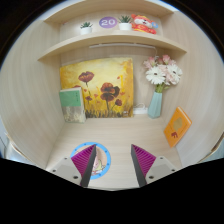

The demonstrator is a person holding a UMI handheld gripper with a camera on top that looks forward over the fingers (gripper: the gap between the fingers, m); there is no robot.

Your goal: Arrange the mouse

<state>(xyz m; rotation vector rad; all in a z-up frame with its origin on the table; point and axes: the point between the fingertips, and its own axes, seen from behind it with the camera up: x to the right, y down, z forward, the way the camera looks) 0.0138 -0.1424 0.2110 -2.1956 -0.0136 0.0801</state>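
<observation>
No mouse shows in the gripper view. My gripper is open and empty, its two magenta pads standing apart over the pale wooden desk. A round blue-rimmed coaster lies on the desk just ahead of the left finger and is partly hidden behind it.
Against the back wall stand a flower painting, a small teal book, a light blue vase of pink flowers and an orange card. Shelves above hold a small plant, a purple round item and other pieces.
</observation>
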